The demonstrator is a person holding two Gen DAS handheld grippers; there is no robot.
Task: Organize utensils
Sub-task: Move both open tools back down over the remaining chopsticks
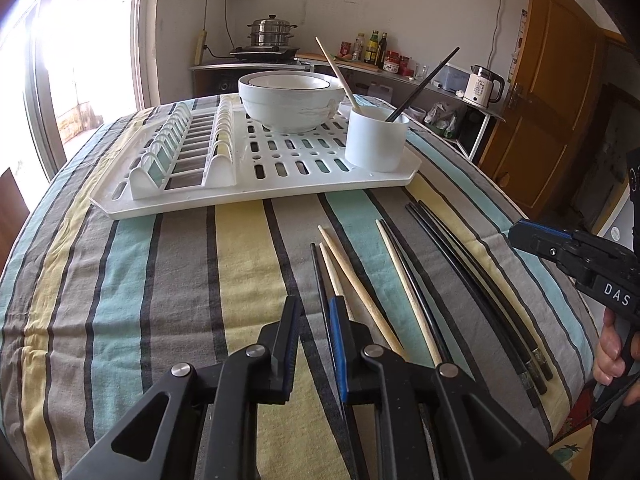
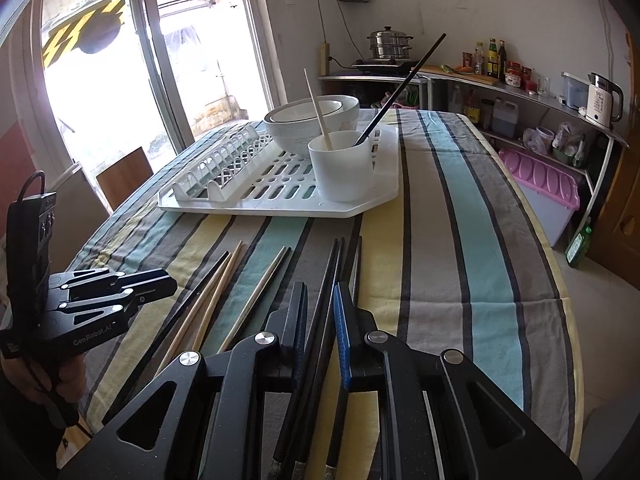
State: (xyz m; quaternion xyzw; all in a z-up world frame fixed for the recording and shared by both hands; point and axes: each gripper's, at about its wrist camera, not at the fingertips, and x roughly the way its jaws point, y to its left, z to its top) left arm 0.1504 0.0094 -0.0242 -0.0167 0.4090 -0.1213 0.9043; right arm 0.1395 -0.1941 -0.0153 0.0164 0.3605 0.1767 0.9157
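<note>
Several wooden chopsticks (image 1: 360, 292) and black chopsticks (image 1: 472, 292) lie loose on the striped tablecloth. My left gripper (image 1: 316, 308) hangs low over the leftmost ones. Its jaws stand a narrow gap apart, with only cloth showing between them. A white cup (image 1: 376, 144) on the white dish rack (image 1: 248, 196) holds one wooden and one black chopstick. In the right wrist view, my right gripper (image 2: 320, 304) hovers over the black chopsticks (image 2: 332, 264), which run under its narrowly parted jaws without being pinched. The cup (image 2: 340, 172) stands beyond. The left gripper (image 2: 168, 282) shows at the left.
Stacked white bowls (image 1: 288, 108) sit on the rack behind the cup. The table's right edge drops to the floor beside a pink bin (image 2: 548, 184). A counter with a kettle (image 1: 480, 86) and a steamer pot (image 1: 268, 32) runs along the back wall. A hand (image 1: 612, 352) holds the right gripper (image 1: 516, 234).
</note>
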